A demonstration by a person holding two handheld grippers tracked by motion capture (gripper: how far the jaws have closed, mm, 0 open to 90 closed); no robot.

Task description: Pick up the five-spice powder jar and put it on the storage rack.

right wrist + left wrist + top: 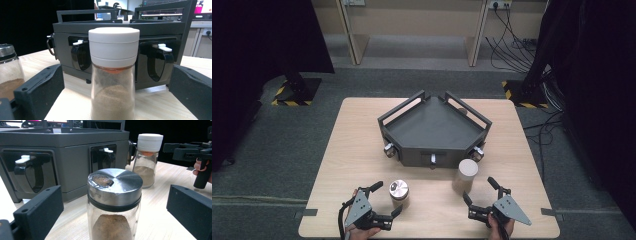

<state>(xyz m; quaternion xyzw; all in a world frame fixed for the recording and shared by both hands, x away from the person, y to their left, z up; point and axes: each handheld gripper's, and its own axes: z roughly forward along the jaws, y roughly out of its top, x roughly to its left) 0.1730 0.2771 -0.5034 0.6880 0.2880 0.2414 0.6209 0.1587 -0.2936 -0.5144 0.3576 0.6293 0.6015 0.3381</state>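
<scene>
Steel-lidded jar (399,194) and white-capped jar (465,176) before grey tray (432,127), left gripper (384,201) and right gripper (480,190) wide apart, each flanking one jar untouched.

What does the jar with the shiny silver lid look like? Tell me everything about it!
The jar with the silver lid is clear glass, with a round brushed-metal cap that has a black ring under its rim and a small opening on top showing brown powder. More brown powder fills its lower part. It stands upright on the wooden table, in front of the dark grey tray. The left gripper has its open jaws on either side of it, not touching.
</scene>
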